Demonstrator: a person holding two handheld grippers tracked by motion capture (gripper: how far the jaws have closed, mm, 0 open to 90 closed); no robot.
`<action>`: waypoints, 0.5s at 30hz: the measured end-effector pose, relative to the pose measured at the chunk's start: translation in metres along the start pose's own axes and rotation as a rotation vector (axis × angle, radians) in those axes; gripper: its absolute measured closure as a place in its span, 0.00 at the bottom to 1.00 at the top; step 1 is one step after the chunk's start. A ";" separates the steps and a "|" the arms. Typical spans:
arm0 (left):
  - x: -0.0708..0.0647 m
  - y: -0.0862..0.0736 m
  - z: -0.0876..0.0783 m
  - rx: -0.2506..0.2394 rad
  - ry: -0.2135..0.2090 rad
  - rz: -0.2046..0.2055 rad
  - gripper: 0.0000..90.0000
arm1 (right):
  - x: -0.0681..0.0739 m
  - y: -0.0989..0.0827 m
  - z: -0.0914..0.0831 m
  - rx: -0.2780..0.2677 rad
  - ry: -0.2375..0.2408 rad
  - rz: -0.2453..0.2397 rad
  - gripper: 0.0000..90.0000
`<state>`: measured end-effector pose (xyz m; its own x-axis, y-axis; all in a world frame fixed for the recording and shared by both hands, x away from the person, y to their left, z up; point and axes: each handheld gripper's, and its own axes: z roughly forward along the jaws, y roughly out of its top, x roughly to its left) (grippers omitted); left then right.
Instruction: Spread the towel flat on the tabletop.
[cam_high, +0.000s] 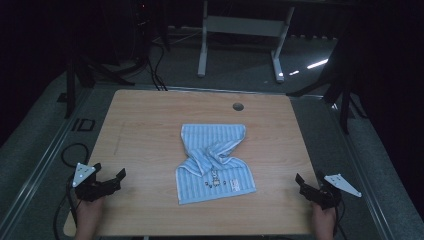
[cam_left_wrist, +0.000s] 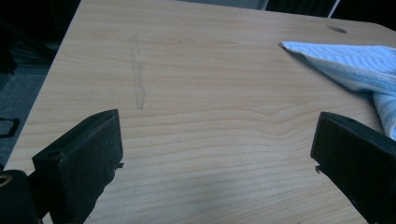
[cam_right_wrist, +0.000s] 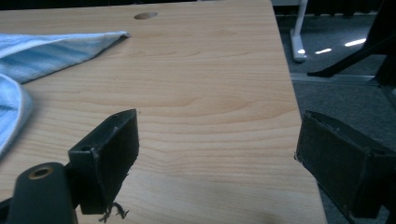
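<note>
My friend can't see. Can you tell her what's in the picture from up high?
A light blue striped towel, twisted at its middle, lies on a wooden table. A person holds an open left gripper and an open right gripper at the near corners, apart from it.

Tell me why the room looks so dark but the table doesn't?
High view: the light falls on the table and the blue towel, while the room behind is nearly black, with bright glints on the floor. Both gripper views: the near black jaws look soft and blurry.
</note>
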<state>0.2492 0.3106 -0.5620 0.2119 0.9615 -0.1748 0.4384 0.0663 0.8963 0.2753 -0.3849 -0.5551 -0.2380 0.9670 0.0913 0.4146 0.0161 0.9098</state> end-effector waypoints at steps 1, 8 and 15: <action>0.001 0.001 -0.001 0.011 -0.015 -0.012 0.02 | 0.000 0.000 0.000 0.003 0.007 0.002 0.14; -0.002 0.008 -0.008 0.112 -0.091 0.000 0.02 | 0.003 0.000 0.001 0.073 0.037 -0.036 0.15; 0.006 0.009 -0.014 0.295 -0.098 0.082 0.02 | 0.001 0.006 0.004 0.216 0.224 -0.089 0.14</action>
<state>0.2423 0.3212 -0.5489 0.3342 0.9292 -0.1579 0.6473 -0.1046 0.7550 0.2810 -0.3827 -0.5514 -0.4590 0.8797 0.1239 0.5547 0.1748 0.8135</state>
